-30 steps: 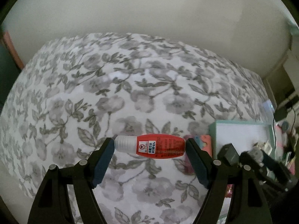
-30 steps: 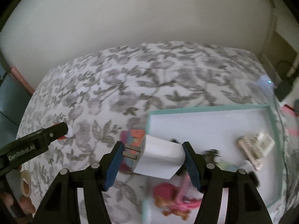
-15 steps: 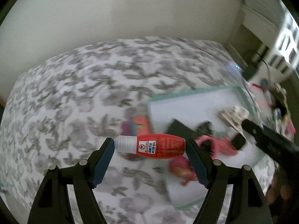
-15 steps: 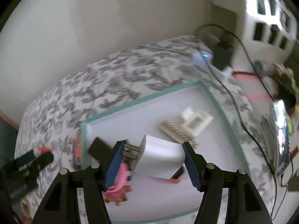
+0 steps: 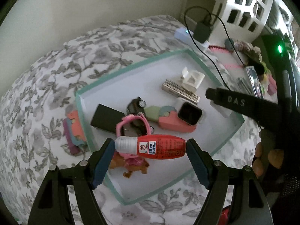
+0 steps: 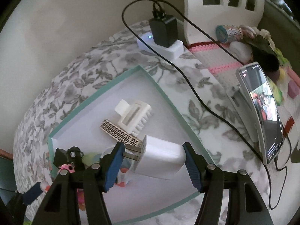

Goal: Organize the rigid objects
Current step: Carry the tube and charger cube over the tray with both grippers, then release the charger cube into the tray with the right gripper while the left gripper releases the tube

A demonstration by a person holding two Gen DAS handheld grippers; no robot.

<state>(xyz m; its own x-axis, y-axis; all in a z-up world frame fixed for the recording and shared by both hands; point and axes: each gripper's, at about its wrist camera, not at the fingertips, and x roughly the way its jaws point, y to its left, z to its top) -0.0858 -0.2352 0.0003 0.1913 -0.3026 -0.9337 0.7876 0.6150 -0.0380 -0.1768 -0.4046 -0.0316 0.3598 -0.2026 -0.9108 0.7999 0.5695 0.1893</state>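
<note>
My left gripper (image 5: 150,147) is shut on a red bottle with a white cap (image 5: 151,146), held sideways above the near part of a shallow teal-rimmed white tray (image 5: 131,67). My right gripper (image 6: 153,157) is shut on a white plug charger (image 6: 159,158), prongs to the left, above the tray's right side (image 6: 165,95). In the tray lie a white hair claw (image 6: 134,115), a patterned bar (image 6: 120,134), a black box (image 5: 106,118), a smartwatch (image 5: 189,113), pink and green pieces (image 5: 174,123), a pink toy (image 5: 131,161).
The tray sits on a floral-print surface (image 5: 56,71). Coloured foam pieces (image 5: 73,129) lie left of the tray. A black charger in a white power strip (image 6: 164,35), its cable, a phone on a stand (image 6: 262,112) and a white lattice shelf (image 5: 243,5) stand to the right.
Both grippers have swung right over the tray, still holding the bottle and the charger. The tray's contents, the phone and the power strip have come into view.
</note>
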